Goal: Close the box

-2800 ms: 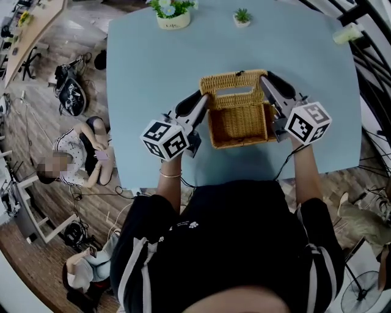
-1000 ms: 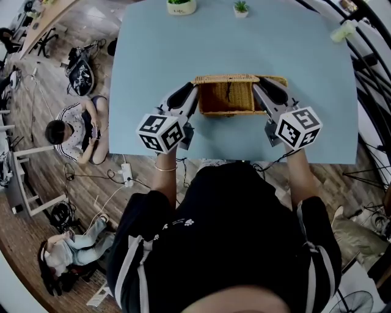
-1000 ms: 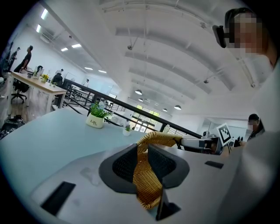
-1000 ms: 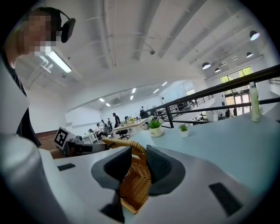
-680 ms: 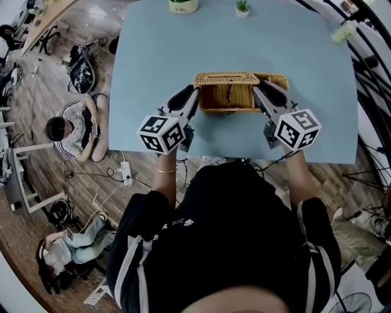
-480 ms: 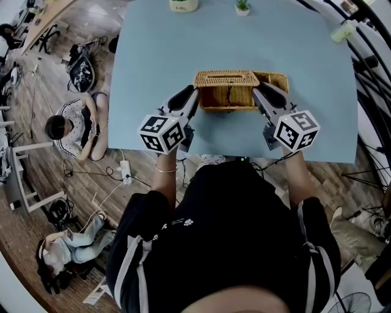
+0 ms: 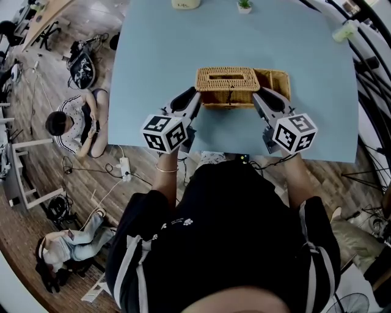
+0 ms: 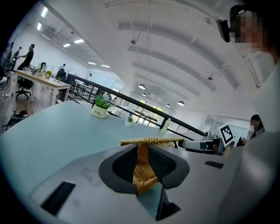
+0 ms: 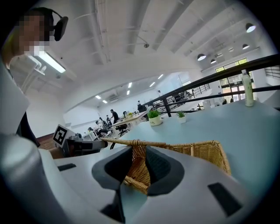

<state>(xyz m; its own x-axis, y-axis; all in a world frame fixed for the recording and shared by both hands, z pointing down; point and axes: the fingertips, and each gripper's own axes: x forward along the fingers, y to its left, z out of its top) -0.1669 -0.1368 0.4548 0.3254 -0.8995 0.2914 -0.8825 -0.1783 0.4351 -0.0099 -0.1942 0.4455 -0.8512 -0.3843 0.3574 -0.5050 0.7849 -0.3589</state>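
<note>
A woven wicker box point(image 7: 273, 81) stands on the pale blue table point(image 7: 159, 61). Its lid point(image 7: 227, 78), with a slot in the top, lies about level over the box; part of the open box still shows to the lid's right. My left gripper point(image 7: 196, 94) is shut on the lid's left side wall, and the wicker point(image 8: 141, 158) sits pinched between its jaws. At the lid's right side my right gripper point(image 7: 256, 95) is shut on the wicker wall point(image 9: 136, 162). The box's far wall point(image 9: 205, 151) shows beyond it.
Two small potted plants point(image 7: 186, 3) point(image 7: 244, 4) stand at the table's far edge and a bottle point(image 7: 347, 29) at the far right corner. A dark railing point(image 7: 372, 73) runs along the right. A person point(image 7: 73, 125) sits on the floor to the left. The table's near edge lies just below the grippers.
The lid has swung down from a tilt to about level over the box. Both grippers have sunk a little with it, still holding its sides.
</note>
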